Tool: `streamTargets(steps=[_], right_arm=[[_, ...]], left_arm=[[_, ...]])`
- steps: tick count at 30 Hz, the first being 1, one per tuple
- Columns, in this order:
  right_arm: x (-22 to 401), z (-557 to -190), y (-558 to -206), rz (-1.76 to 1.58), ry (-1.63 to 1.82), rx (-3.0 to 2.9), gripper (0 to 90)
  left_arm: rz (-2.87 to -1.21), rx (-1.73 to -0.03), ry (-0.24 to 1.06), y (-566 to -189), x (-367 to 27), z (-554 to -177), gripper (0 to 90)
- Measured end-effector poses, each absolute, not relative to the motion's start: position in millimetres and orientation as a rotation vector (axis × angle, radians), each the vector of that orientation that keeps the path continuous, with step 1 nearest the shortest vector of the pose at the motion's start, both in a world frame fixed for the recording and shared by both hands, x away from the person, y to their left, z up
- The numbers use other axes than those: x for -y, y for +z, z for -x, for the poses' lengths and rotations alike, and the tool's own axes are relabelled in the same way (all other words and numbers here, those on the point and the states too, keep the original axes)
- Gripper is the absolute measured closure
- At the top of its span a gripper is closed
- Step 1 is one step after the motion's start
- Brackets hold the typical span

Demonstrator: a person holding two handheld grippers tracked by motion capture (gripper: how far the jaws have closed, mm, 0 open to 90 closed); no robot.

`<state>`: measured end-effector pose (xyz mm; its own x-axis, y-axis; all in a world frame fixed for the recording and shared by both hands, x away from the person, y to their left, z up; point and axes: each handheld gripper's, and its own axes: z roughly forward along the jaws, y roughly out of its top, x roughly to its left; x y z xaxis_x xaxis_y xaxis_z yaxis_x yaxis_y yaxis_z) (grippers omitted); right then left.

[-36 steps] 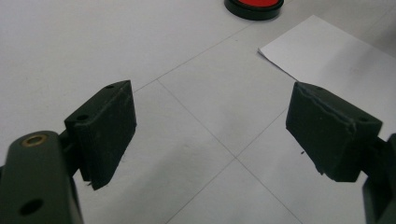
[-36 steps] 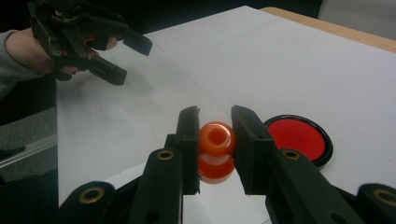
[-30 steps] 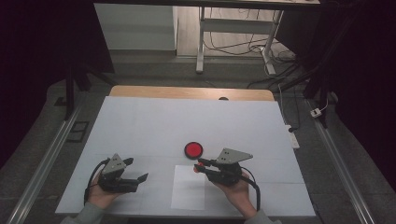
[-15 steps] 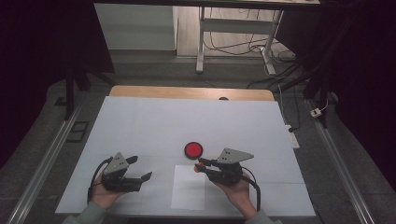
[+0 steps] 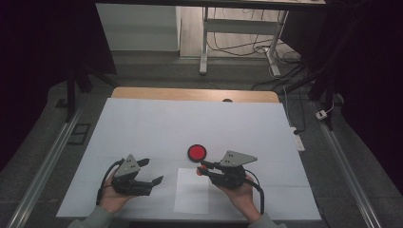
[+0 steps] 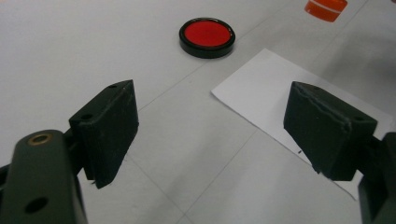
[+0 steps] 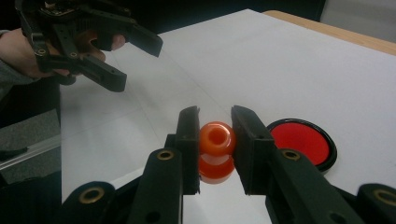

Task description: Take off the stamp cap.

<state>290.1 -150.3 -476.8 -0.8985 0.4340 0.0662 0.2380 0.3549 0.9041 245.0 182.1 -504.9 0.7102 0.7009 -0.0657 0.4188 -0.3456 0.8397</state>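
High view placed the right gripper (image 5: 201, 169) near the table (image 5: 142, 123) front edge, clenched on an orange spool (image 7: 215, 149), bore facing the camera; left gripper (image 5: 149, 172) released, open surface ahead.

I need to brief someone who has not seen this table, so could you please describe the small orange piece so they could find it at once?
Start at the white table and go to its near edge, where a white paper sheet lies. Above the sheet's far right corner, the right gripper holds the orange piece between its jaws. Unlike the flat red disc with a black rim lying beside it, it is small, rounded, glossy and has a hole.
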Motion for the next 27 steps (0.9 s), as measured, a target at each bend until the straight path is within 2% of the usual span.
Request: streamTargets(steps=[27], right_arm=[[149.8,-288.3,-474.2,-0.591,1.582,-2.407,72.0]], left_arm=[[-2.017,-0.793,0.314,-503.0,-150.4,-252.3,18.3]])
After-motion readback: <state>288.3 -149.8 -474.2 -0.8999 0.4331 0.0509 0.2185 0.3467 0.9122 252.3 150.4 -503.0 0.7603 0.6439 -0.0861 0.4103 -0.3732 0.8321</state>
